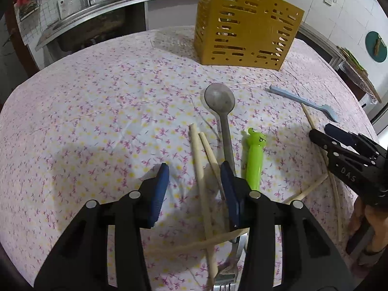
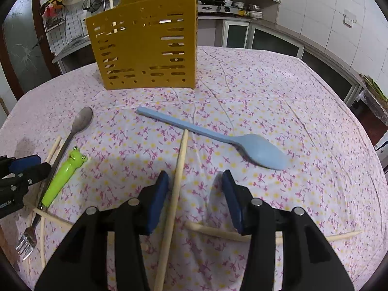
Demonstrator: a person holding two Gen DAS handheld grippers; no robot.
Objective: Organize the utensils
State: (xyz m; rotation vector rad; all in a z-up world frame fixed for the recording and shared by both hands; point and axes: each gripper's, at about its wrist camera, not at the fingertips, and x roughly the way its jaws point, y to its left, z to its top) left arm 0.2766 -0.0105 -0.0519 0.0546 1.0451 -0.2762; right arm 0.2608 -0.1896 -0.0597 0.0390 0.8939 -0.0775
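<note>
utensils lie scattered on a floral tablecloth (image 2: 278, 101), with a slotted mustard-yellow plastic holder (image 1: 245, 31) standing upright at the far side. left to right in the left wrist view: two pale wooden chopsticks (image 1: 201, 169) run near-to-far between the half-parted blue pads of the left gripper (image 1: 195, 173), closer to the right pad; that pad appears to touch the right-hand stick, while the left pad stands clear, so nothing is pinched yet. just right of the sticks a grey metal spoon (image 1: 219, 97), smooth round bowl at the far end, lies along the same axis. beside it lies a glossy green frog-topped handle (image 1: 254, 160), which seems to belong to the metal fork (image 2: 25, 241) whose tines show near. further right, the right gripper (image 2: 195, 179) straddles a single chopstick (image 2: 175, 186), long axis near-to-far with a slight rightward lean, lying just beside the left pad; whether it touches is not clear, and the right pad stands well clear, so the stick is not clamped. a matte blue spoon (image 2: 262, 150) lies crosswise beyond, bowl to the right, handle pointing far-left toward the holder. another chopstick (image 2: 339, 236) crosses beneath the right gripper. judgement: each gripper is nearest its own sticks, set across their length, so narrowing should pinch the thin, round, roll-prone wood.
</note>
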